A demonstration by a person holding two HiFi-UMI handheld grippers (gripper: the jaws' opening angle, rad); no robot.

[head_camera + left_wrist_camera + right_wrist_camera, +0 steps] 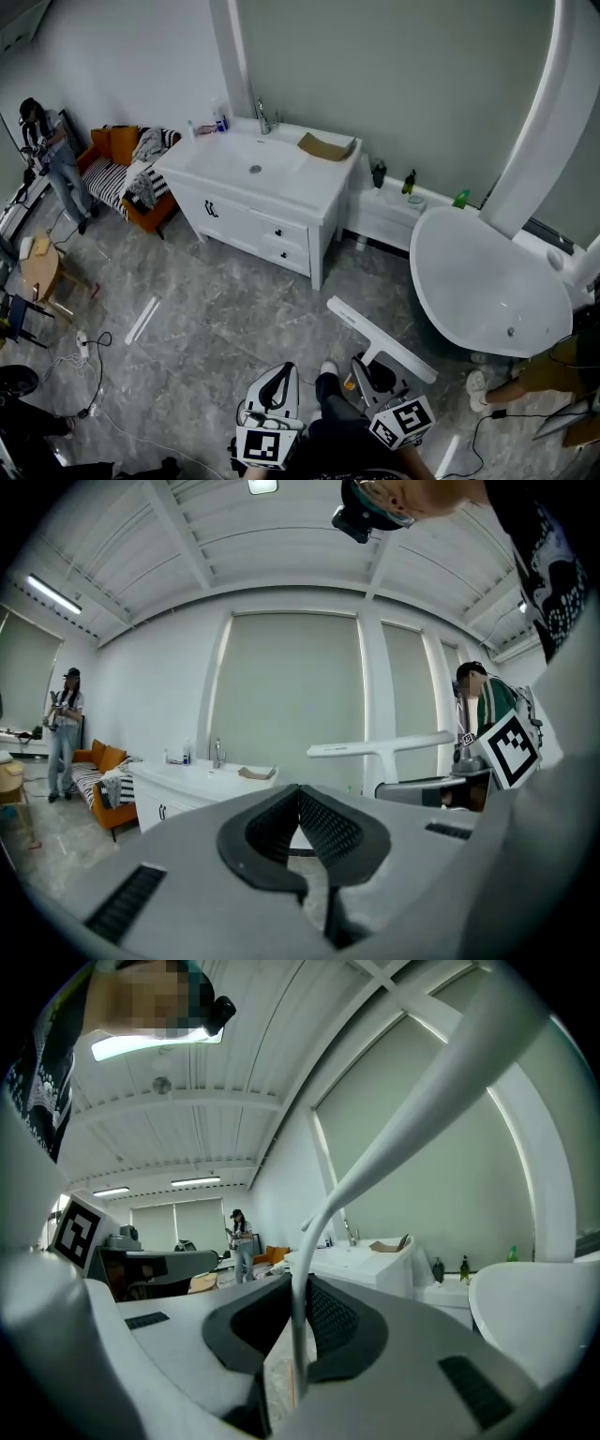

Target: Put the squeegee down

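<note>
The white squeegee (380, 337) hangs low above the grey floor, its long blade slanting from upper left to lower right in the head view. My right gripper (367, 367) is shut on its thin handle (298, 1335), which rises between the pads and sweeps up to the right as a broad white bar (422, 1101). My left gripper (278, 373) is beside it on the left, shut with nothing between its pads (319, 822). In the left gripper view the squeegee (380, 747) shows level at the right, above the right gripper's body (441, 789).
A white vanity with a sink (258, 178) stands against the far wall. A white bathtub (487, 281) is at the right. An orange sofa (122, 169) and a person (52, 155) are at the far left. A white strip (142, 319) and cables (89, 375) lie on the floor.
</note>
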